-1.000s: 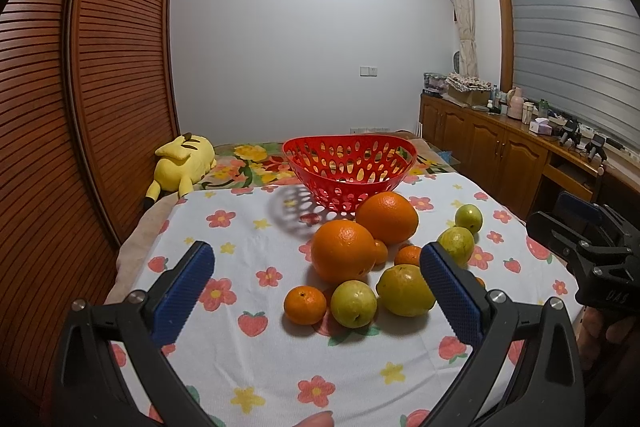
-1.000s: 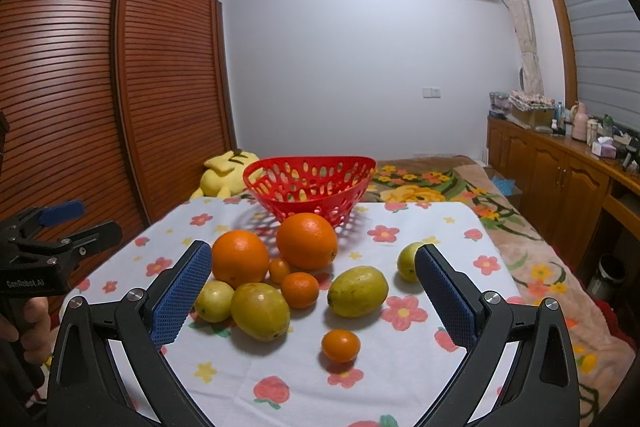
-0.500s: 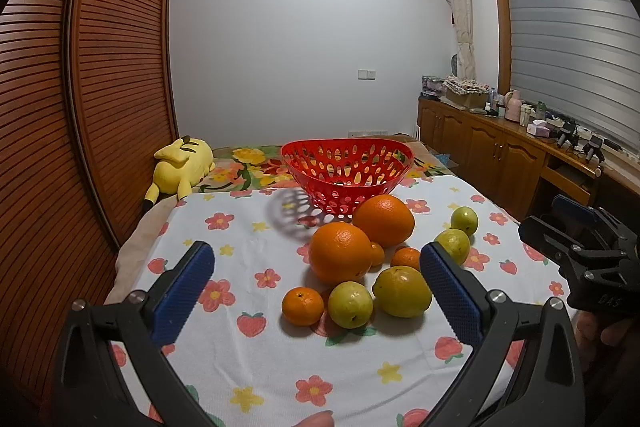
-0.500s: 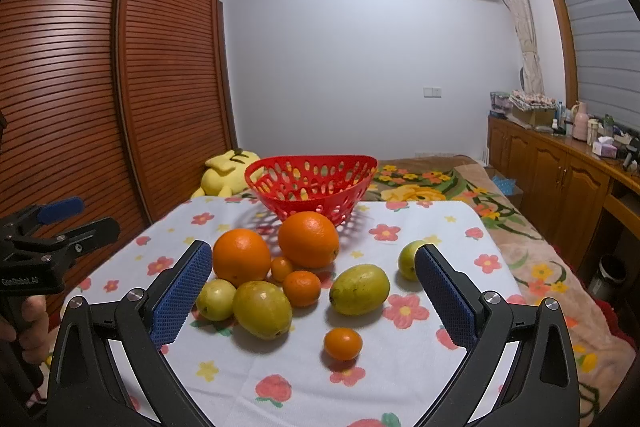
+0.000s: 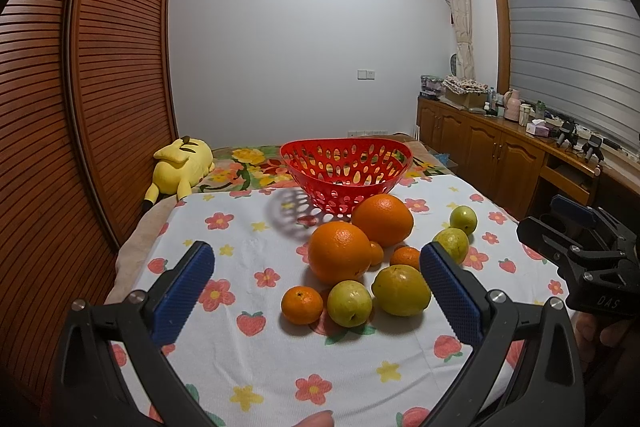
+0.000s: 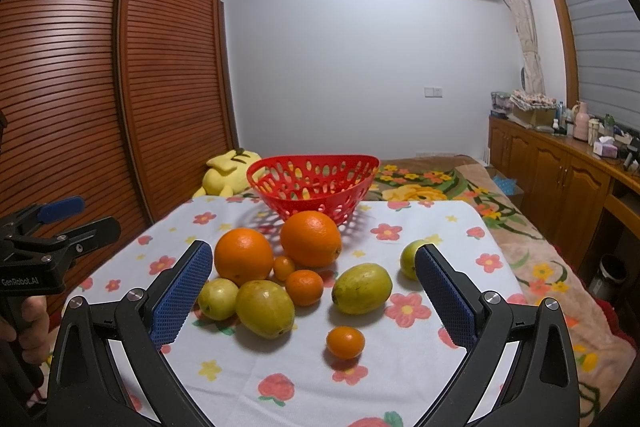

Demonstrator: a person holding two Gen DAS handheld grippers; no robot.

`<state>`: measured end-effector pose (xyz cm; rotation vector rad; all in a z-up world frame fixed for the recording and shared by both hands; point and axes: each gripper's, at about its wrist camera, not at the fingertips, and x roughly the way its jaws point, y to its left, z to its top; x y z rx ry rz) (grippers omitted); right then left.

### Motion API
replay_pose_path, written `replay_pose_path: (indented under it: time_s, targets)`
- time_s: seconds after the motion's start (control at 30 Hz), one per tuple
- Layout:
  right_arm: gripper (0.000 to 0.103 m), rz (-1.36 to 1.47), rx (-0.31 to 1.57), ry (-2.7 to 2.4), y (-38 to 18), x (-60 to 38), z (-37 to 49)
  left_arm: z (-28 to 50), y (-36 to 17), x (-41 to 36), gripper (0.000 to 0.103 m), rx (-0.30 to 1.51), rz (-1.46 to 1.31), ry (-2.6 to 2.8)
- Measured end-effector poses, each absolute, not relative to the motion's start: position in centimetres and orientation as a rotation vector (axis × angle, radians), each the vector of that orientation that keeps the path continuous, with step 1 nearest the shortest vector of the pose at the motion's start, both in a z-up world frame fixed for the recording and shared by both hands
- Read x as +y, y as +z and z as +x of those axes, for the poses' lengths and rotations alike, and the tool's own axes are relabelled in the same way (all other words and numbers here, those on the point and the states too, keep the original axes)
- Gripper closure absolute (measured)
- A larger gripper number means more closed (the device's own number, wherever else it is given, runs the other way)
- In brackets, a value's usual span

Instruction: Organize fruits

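Note:
A red perforated basket (image 5: 346,171) stands empty at the far end of the flowered tablecloth (image 5: 240,255); it also shows in the right wrist view (image 6: 314,183). In front of it lie two big oranges (image 5: 339,251) (image 6: 310,238), several small tangerines (image 5: 302,305) (image 6: 345,342) and several yellow-green fruits (image 5: 401,289) (image 6: 362,288). My left gripper (image 5: 318,287) is open and empty, held above the table before the fruit pile. My right gripper (image 6: 312,287) is open and empty, facing the same pile from the right side.
A yellow plush toy (image 5: 182,163) lies behind the table's left corner. A wooden slatted wardrobe (image 5: 80,99) stands on the left. Low wooden cabinets (image 5: 500,155) with clutter line the right wall. A flowered bed cover (image 6: 440,187) lies behind the basket.
Both grippers have drifted slightly; the fruit pile sits a touch lower and further left in the left view. Both stay open. No fruit has moved.

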<state>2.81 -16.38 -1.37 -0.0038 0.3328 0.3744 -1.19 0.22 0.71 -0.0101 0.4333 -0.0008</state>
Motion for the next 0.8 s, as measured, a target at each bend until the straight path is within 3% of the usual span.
replay_pose_path:
  time_s: [0.8]
  targets:
    - [0.000,-0.011,0.395,0.370,-3.3,-16.6,3.4,0.7,-2.9,1.0,0.000,0.528,-0.024,-0.018]
